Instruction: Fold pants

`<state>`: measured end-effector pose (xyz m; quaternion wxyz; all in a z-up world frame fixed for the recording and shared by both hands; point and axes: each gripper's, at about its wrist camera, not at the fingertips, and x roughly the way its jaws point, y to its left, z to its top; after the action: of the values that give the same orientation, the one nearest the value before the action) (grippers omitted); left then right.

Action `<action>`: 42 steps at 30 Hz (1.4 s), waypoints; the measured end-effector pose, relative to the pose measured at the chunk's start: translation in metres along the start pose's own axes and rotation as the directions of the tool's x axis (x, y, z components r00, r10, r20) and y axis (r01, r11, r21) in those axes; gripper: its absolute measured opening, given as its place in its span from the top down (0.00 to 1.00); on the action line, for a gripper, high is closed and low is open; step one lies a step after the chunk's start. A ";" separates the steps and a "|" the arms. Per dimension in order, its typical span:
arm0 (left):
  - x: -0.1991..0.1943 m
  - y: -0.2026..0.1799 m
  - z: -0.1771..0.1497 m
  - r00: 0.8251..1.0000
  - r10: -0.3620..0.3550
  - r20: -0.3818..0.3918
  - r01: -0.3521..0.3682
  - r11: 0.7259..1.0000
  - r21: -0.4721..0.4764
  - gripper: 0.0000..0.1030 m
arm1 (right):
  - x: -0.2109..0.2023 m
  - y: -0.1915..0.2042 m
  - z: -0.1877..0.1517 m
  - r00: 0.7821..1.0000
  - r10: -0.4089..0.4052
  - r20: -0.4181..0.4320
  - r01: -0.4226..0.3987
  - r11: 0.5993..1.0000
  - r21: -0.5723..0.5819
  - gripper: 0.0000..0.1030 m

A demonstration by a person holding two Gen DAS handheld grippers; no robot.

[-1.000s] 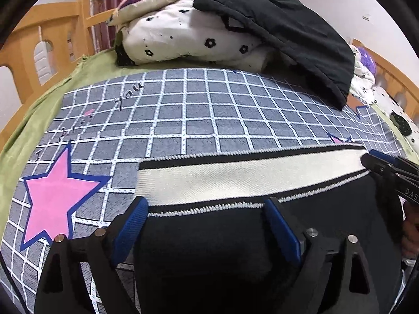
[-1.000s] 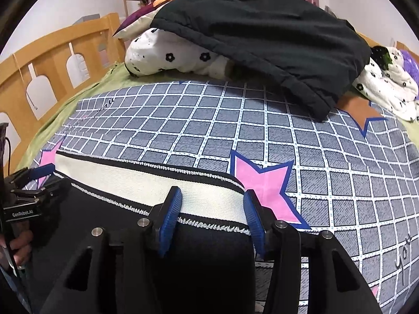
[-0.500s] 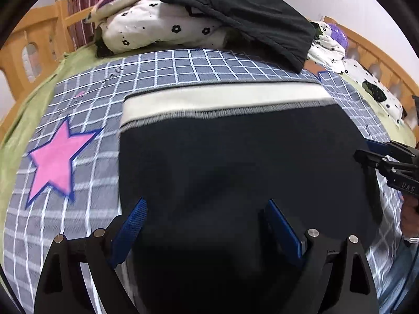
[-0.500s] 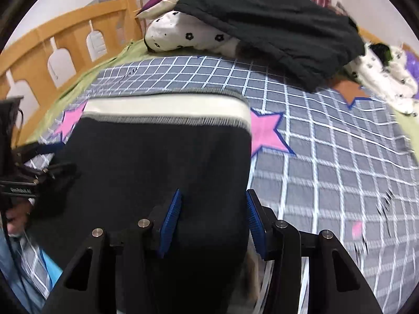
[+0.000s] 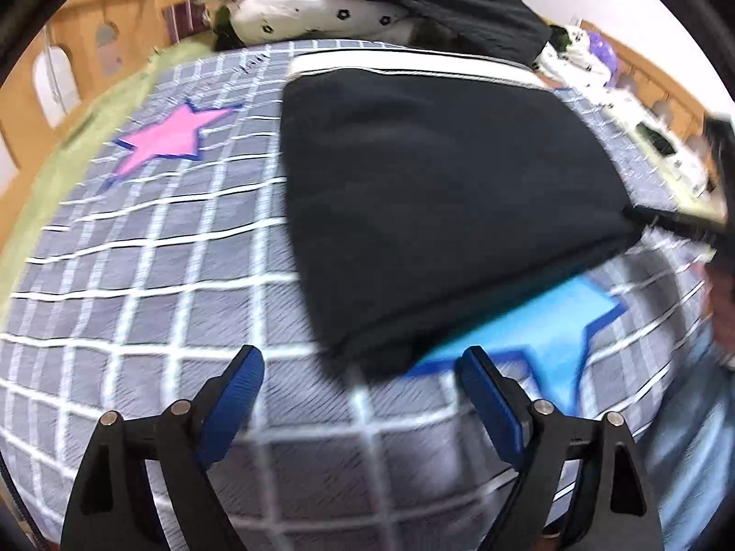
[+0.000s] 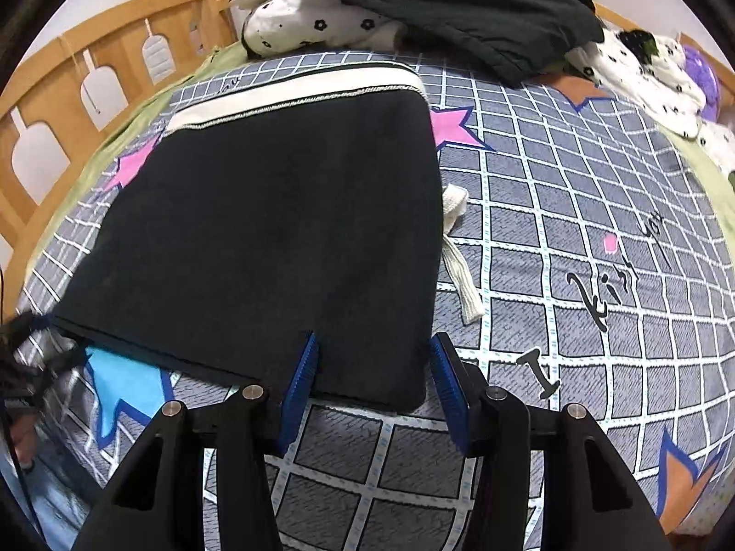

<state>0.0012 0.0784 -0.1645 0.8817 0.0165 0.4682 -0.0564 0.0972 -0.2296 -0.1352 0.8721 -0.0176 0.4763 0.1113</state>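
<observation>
The black pants (image 5: 436, 183) lie folded flat on the checked bedspread, white waistband (image 5: 413, 64) at the far end. In the right wrist view the pants (image 6: 275, 229) fill the middle, with white drawstrings (image 6: 459, 257) poking out on the right side. My left gripper (image 5: 363, 385) is open and empty, just short of the near corner of the fold. My right gripper (image 6: 372, 381) is open, its blue pads either side of the near right corner, not closed on it. The right gripper's fingers (image 5: 675, 220) show at the right edge of the left wrist view, blurred.
A pile of bedding and a black jacket (image 6: 459, 4) lies at the head of the bed. More spotted bedding (image 6: 643, 69) sits at the far right. A wooden bed rail (image 6: 69, 105) runs along the left. The grey checked bedspread (image 6: 574, 211) with stars surrounds the pants.
Both grippers have pulled back toward me from the waistband, along the pants to the near edge. The left wrist view has swung left and is blurred.
</observation>
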 end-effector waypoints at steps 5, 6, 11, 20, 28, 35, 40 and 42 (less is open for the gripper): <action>-0.009 0.004 -0.008 0.996 0.083 0.024 -0.084 0.996 0.042 0.35 | -0.005 0.002 0.001 0.999 0.027 0.027 -0.027 1.000 -0.006 0.51; -0.009 0.005 -0.008 0.994 0.106 0.033 -0.107 0.994 0.038 0.37 | -0.005 0.005 0.001 0.999 0.025 0.028 -0.025 1.000 -0.015 0.51; -0.008 -0.007 -0.005 0.989 0.134 0.067 -0.140 0.986 0.091 0.48 | -0.002 0.012 0.005 0.999 0.012 0.039 -0.011 0.999 -0.041 0.51; 0.003 -0.008 0.006 0.996 0.043 0.083 -0.043 0.999 0.004 0.90 | -0.001 0.004 0.010 0.999 0.023 0.042 -0.023 1.000 0.003 0.51; -0.015 0.014 -0.001 0.994 -0.078 0.081 0.084 0.993 -0.084 0.79 | -0.007 0.003 0.009 0.995 -0.025 0.093 0.025 1.000 0.003 0.51; -0.043 0.019 0.005 0.970 -0.146 0.197 0.164 0.983 -0.080 0.68 | -0.020 0.003 0.012 0.979 -0.066 0.195 0.065 0.998 0.013 0.51; -0.022 0.011 0.035 0.975 -0.109 0.193 0.134 0.983 -0.125 0.68 | -0.006 0.009 0.018 0.987 -0.015 0.163 0.015 1.000 0.002 0.57; -0.007 0.004 0.040 0.992 -0.052 0.119 0.066 0.991 -0.120 0.67 | 0.009 0.015 0.016 0.993 -0.066 0.099 0.070 0.997 -0.030 0.57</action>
<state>0.0303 0.0797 -0.1363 0.9046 -0.0553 0.4191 -0.0541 0.1118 -0.2115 -0.1334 0.8972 -0.0429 0.4302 0.0903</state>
